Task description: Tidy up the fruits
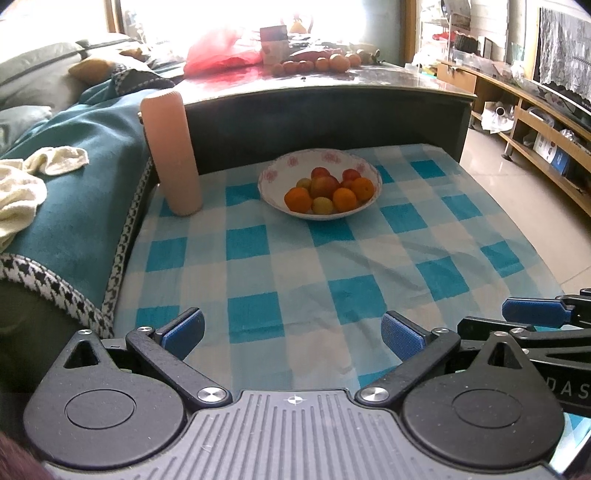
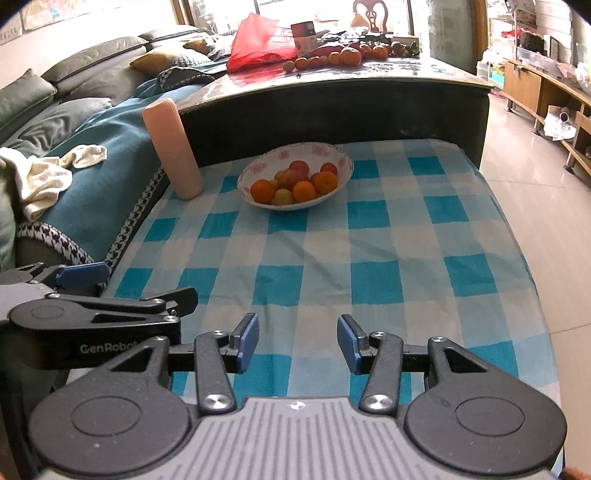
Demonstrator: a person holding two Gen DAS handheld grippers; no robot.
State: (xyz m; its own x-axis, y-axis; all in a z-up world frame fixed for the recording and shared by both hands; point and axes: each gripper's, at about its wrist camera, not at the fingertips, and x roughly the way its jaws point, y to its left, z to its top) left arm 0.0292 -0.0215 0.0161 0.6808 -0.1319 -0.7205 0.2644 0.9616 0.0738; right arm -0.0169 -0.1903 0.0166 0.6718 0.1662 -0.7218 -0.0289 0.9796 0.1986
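Soft checked cloth (image 1: 303, 258) lies ahead of the fingers (image 1: 400, 338); beyond it a shiny smooth bowl (image 1: 273, 173); fingers have bumpy blue pads

Bright daylight from behind, with fisheye bending

The window (image 1: 207, 18) past the far edge of the tabletop (image 1: 369, 85) is blown out to white and glares off that glossy top; the checked cloth (image 2: 369, 258) is evenly lit, shadows soft, focus sharp, with dark vignetted corners and curved edges in both views.
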